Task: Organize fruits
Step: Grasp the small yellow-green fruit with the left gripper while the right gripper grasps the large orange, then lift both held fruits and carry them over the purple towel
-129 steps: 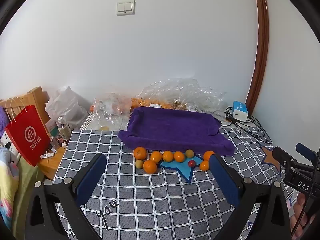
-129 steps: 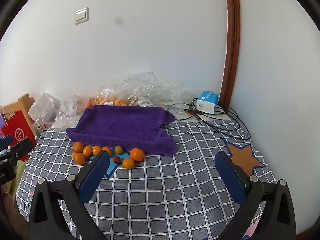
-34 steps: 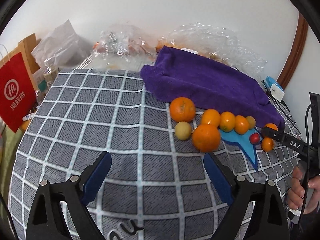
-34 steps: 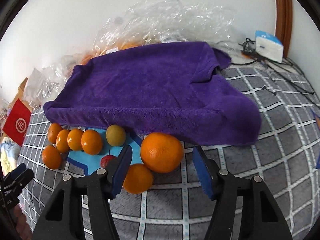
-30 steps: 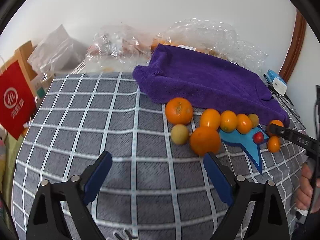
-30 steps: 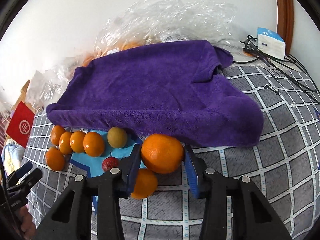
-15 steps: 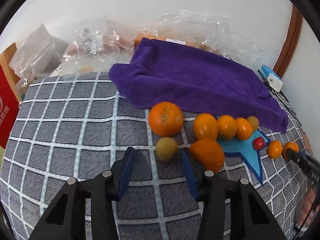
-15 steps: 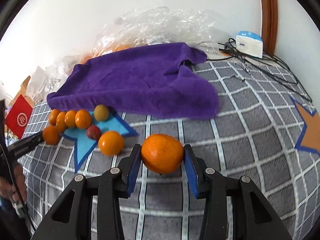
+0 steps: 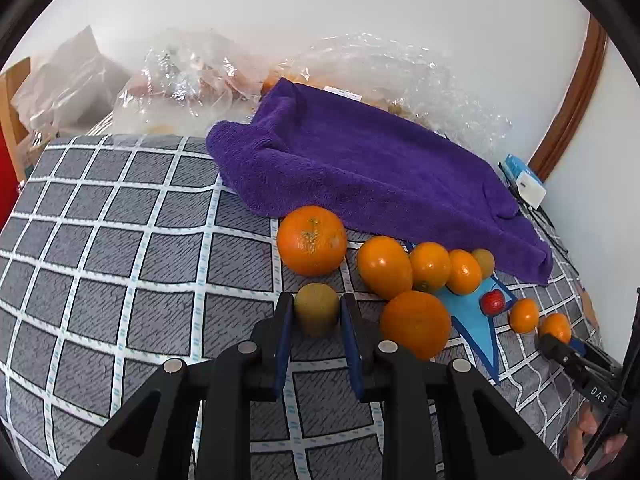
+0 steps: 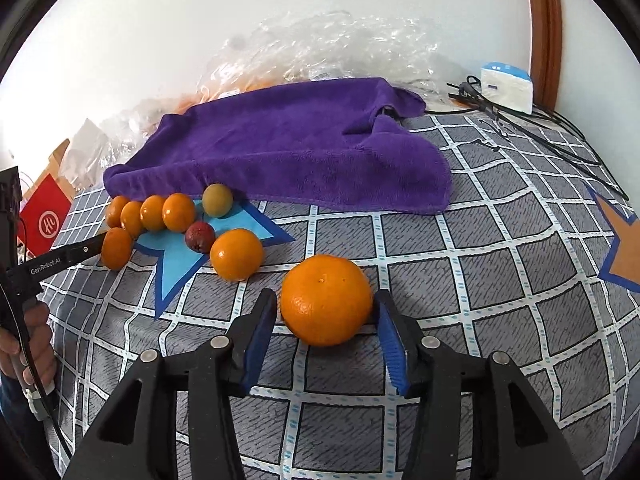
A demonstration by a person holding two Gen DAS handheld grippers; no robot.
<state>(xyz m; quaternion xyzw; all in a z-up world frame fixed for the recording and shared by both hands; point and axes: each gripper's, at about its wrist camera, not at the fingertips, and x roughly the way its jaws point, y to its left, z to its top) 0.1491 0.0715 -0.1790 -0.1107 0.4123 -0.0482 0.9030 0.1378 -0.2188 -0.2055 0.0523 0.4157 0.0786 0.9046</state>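
My left gripper (image 9: 316, 312) is shut on a small yellow-green fruit (image 9: 316, 307) that rests on the checked cloth. A big orange (image 9: 311, 240) lies just beyond it, another orange (image 9: 415, 324) to its right, then a row of small oranges (image 9: 430, 267) and a red fruit (image 9: 492, 303) on a blue star. My right gripper (image 10: 326, 312) has a large orange (image 10: 326, 299) between its pads; the orange sits on the cloth with a small gap at the left pad. A small orange (image 10: 237, 254) and the red fruit (image 10: 199, 236) lie to its left.
A purple towel (image 9: 360, 168) lies behind the fruit, with clear plastic bags (image 9: 192, 76) against the wall. A white box (image 10: 507, 86) and black cables (image 10: 540, 120) sit at the back right. A red bag (image 10: 44, 216) stands left. The other gripper's tip (image 10: 60, 258) reaches in from the left.
My left gripper closed in on the small yellow-green fruit. My right gripper carried the large orange away from the towel to the open cloth and its jaws widened slightly.
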